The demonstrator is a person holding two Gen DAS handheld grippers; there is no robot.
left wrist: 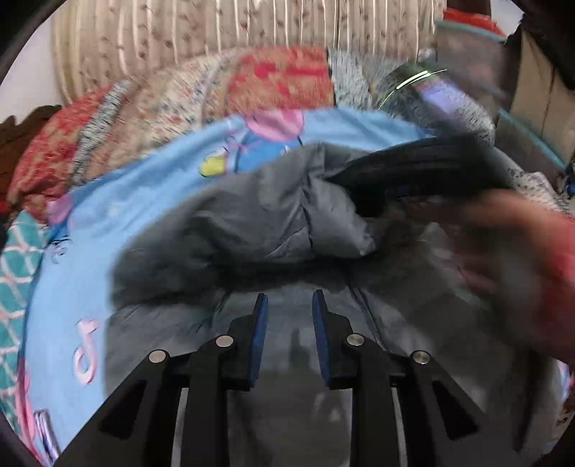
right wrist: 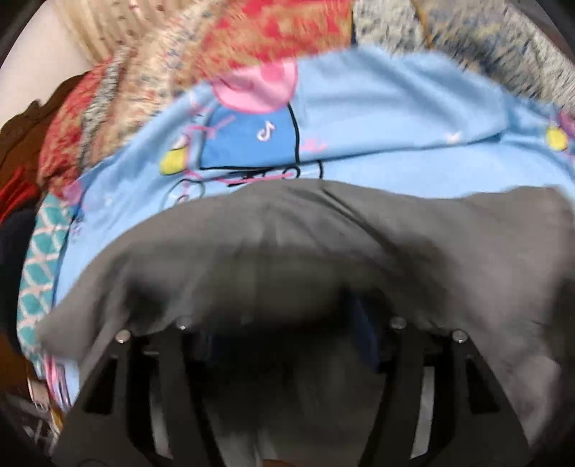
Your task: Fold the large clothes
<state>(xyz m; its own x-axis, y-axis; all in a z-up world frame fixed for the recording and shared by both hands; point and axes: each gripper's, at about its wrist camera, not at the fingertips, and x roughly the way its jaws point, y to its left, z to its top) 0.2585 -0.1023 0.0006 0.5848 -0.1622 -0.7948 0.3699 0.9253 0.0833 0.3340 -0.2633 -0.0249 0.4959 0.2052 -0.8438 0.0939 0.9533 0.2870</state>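
Observation:
A large grey garment point(left wrist: 273, 222) lies crumpled on a light blue cartoon bedsheet point(left wrist: 143, 186). My left gripper point(left wrist: 289, 300) is open and empty, its blue-padded fingers just above the cloth's near part. The other gripper point(left wrist: 424, 169), dark and blurred, and the person's hand point(left wrist: 521, 258) are over the garment at the right. In the right wrist view the grey garment point(right wrist: 323, 244) drapes over my right gripper point(right wrist: 287, 323) and hides its fingertips, so whether it is open or shut does not show. The blue sheet point(right wrist: 377, 118) lies beyond it.
A pile of patterned quilts point(left wrist: 273, 79) in red, beige and grey runs along the far side of the bed, also in the right wrist view point(right wrist: 251, 43). A striped cream curtain point(left wrist: 215, 32) hangs behind. A teal lattice cloth point(left wrist: 14, 287) lies at the left.

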